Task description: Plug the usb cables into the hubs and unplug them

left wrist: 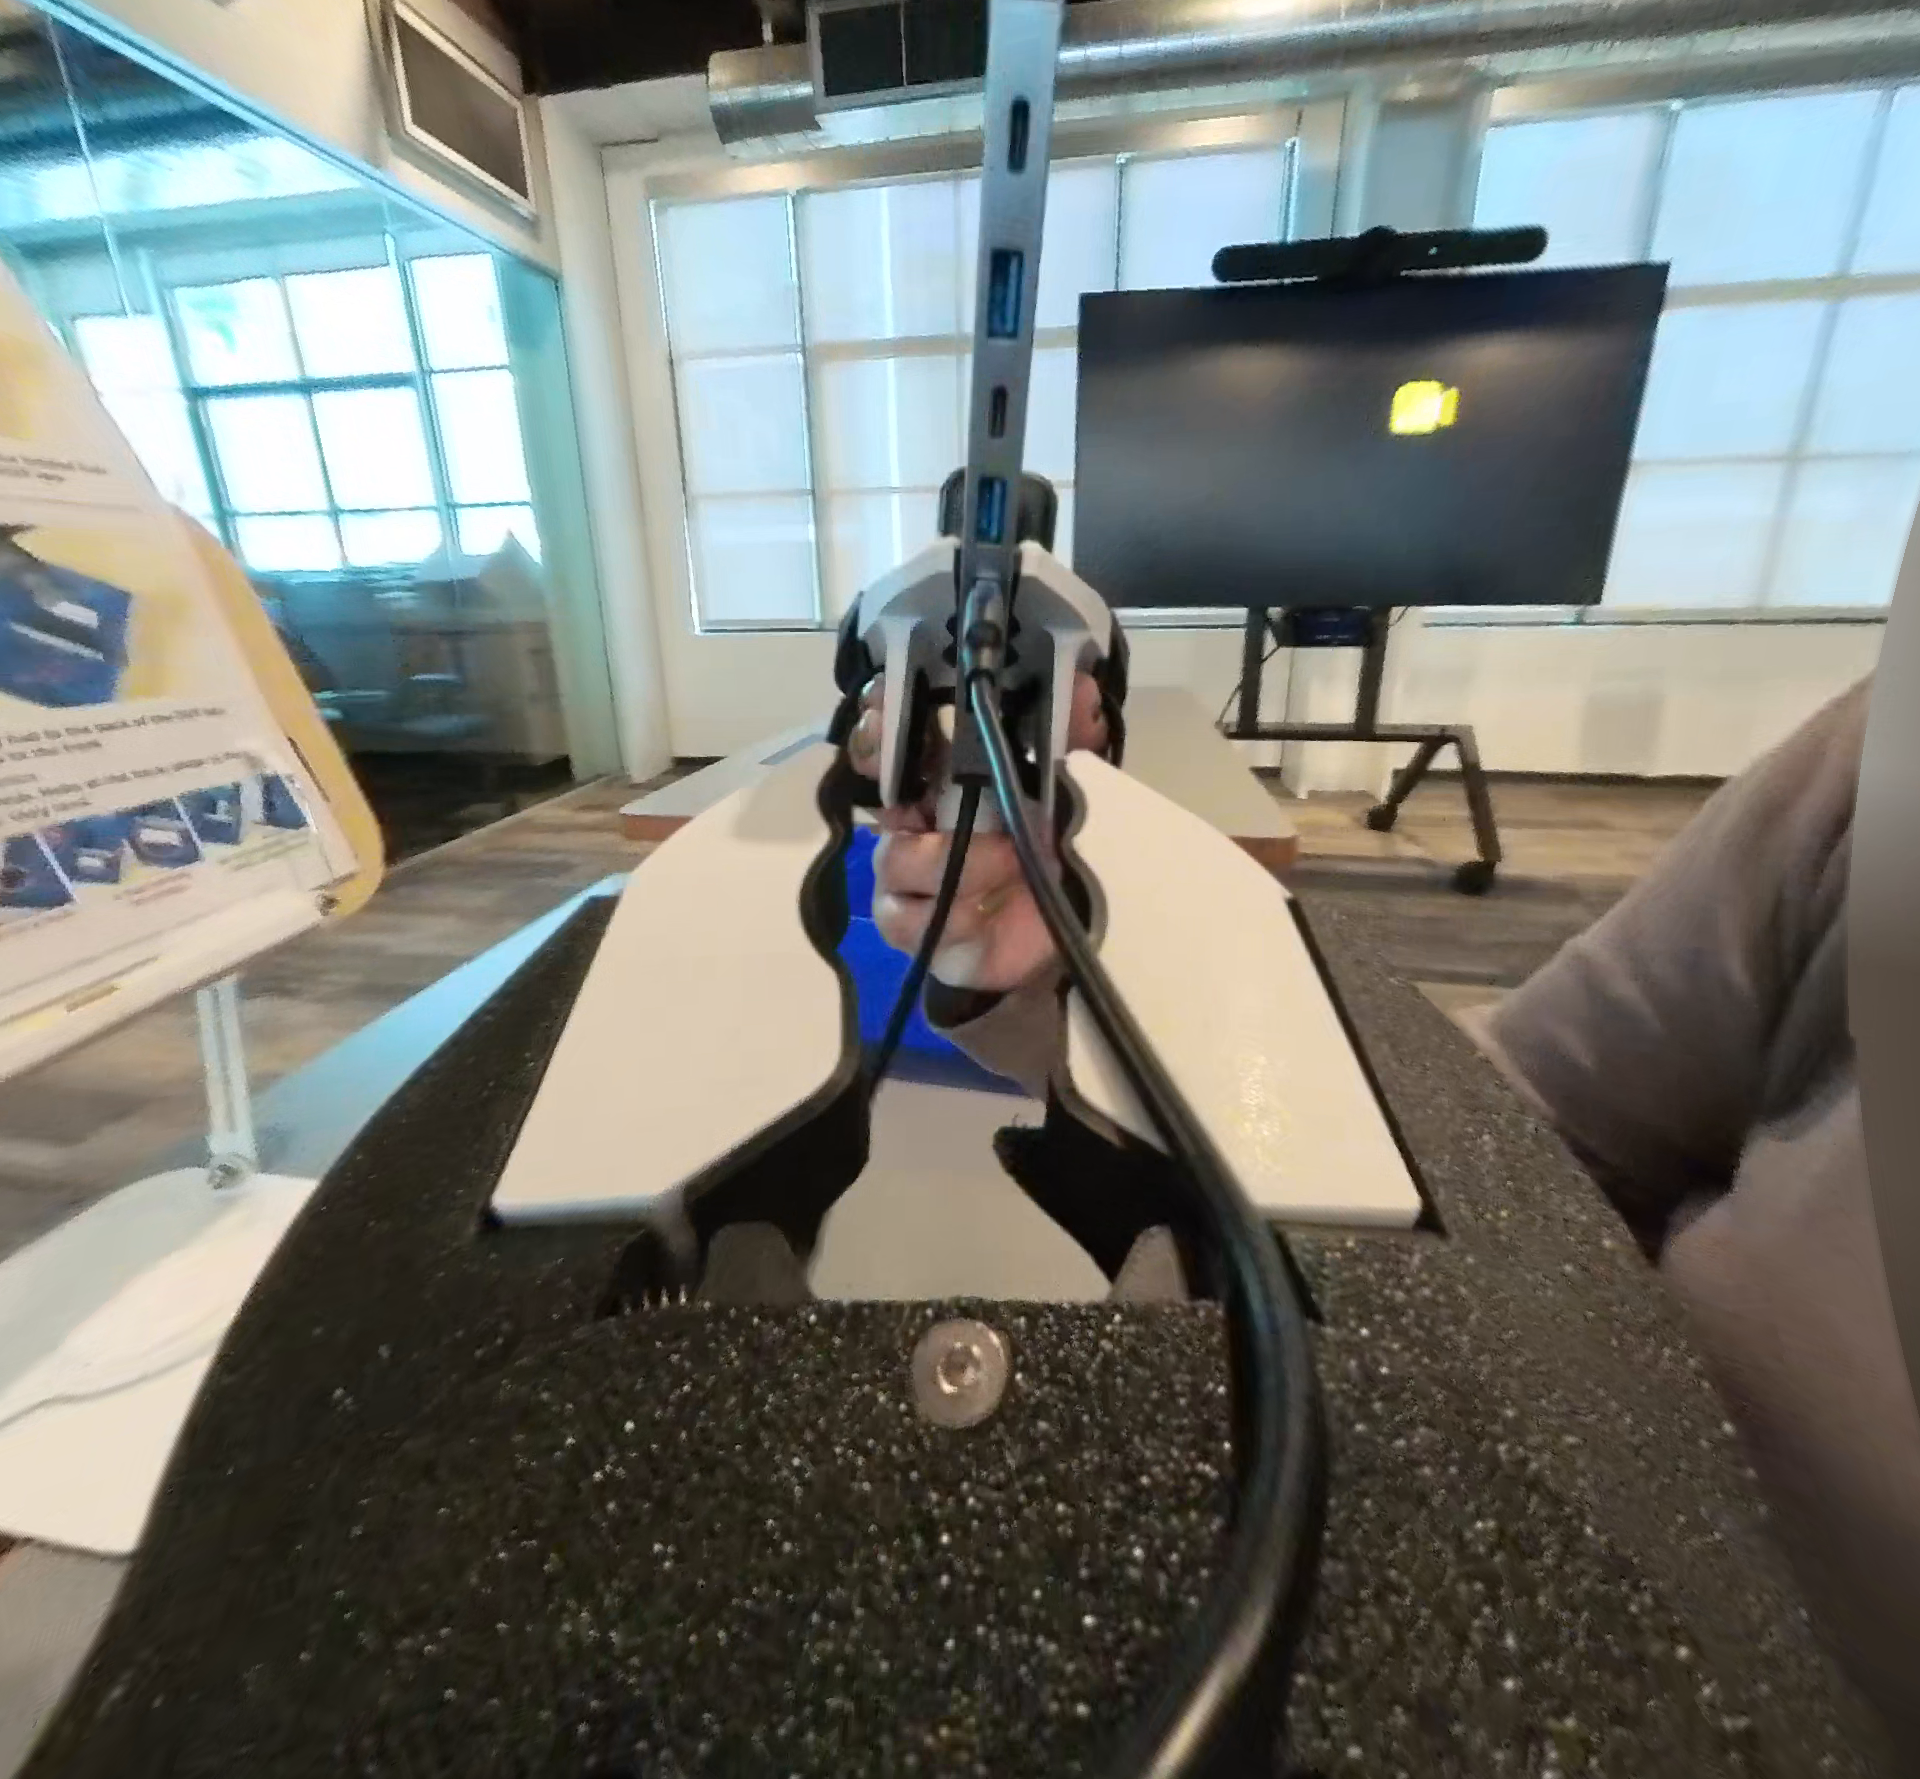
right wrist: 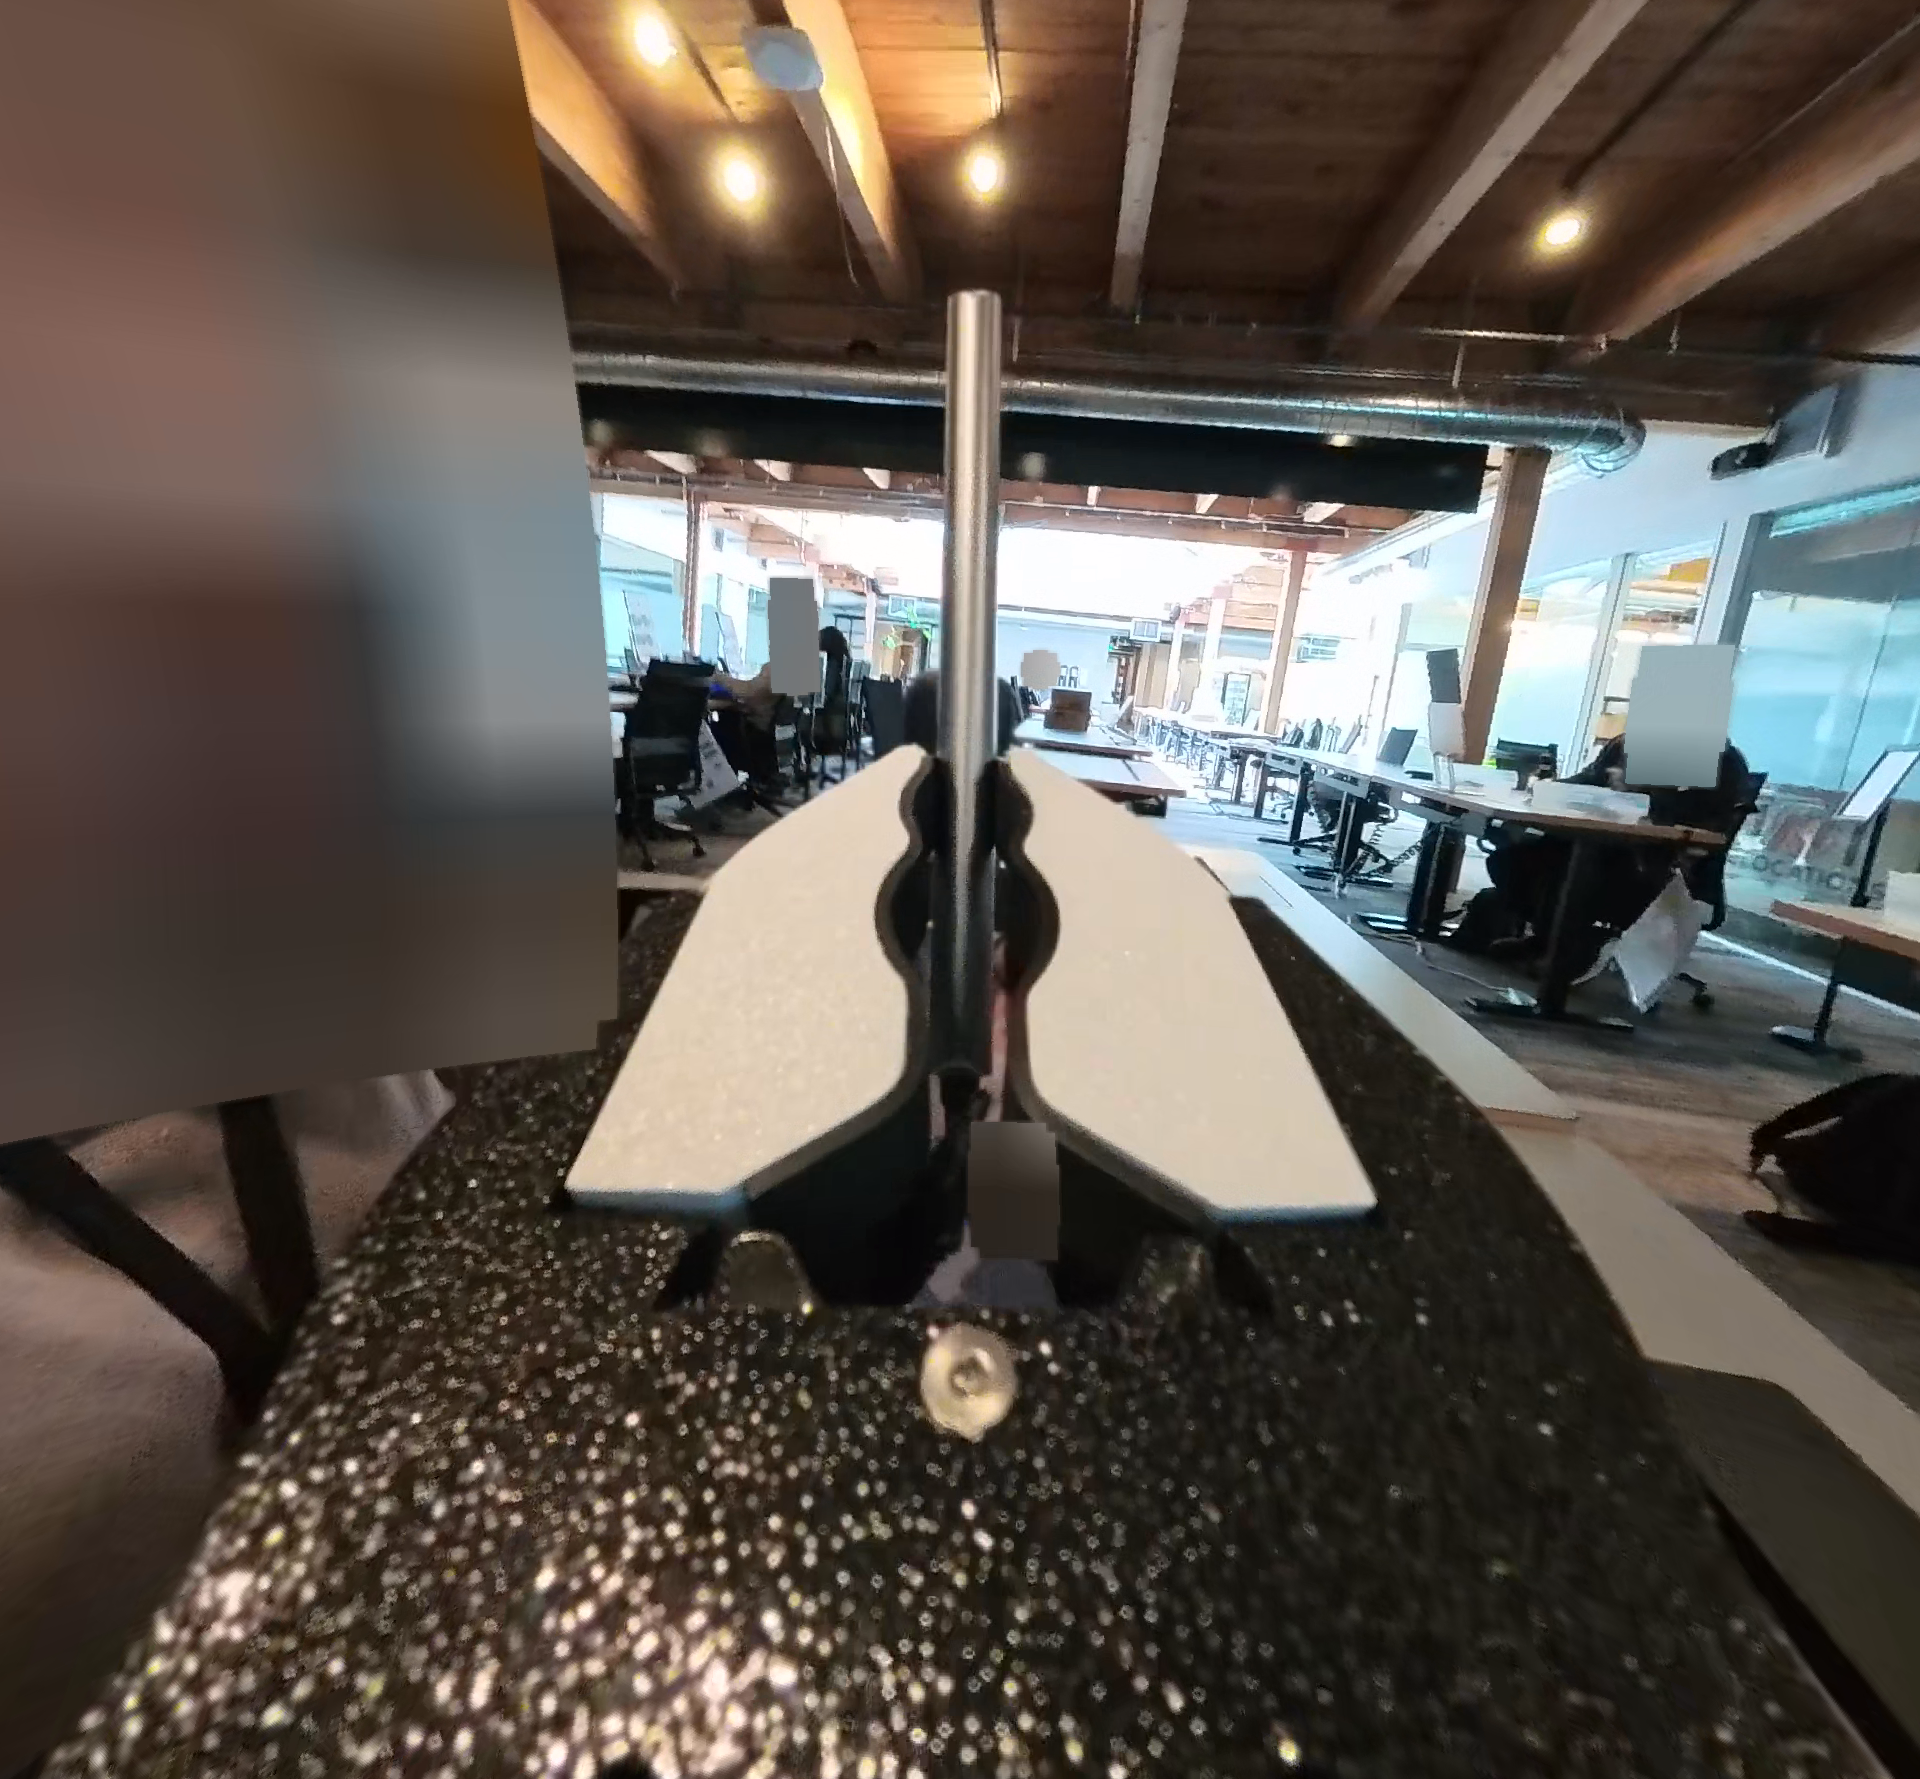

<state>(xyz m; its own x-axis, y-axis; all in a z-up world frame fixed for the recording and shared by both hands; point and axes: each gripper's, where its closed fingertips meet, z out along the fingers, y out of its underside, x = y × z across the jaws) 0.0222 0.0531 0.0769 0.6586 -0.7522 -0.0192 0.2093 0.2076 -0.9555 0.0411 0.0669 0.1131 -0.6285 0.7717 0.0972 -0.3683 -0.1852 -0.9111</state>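
Nearest our left wrist lens, a thick black cable (left wrist: 1226, 1241) loops over the speckled black gripper body and runs forward between the white-faced jaws of the left gripper (left wrist: 961, 799). Those jaws stand apart, gripping nothing that we can see. Beyond their tips the cable ends in a plug seated in the lower end of a slim grey metal USB hub (left wrist: 1003, 295), which stands upright ahead of them. A thinner black lead (left wrist: 925, 940) hangs from the hub's bottom end.

The right gripper (left wrist: 977, 586), seen facing us, clamps the hub's lower part. From the right wrist view, the right gripper's (right wrist: 971, 779) jaws are pressed onto the hub's (right wrist: 971, 534) narrow edge, which rises well past their tips.

A dark screen on a wheeled stand (left wrist: 1351, 441) sits far behind.
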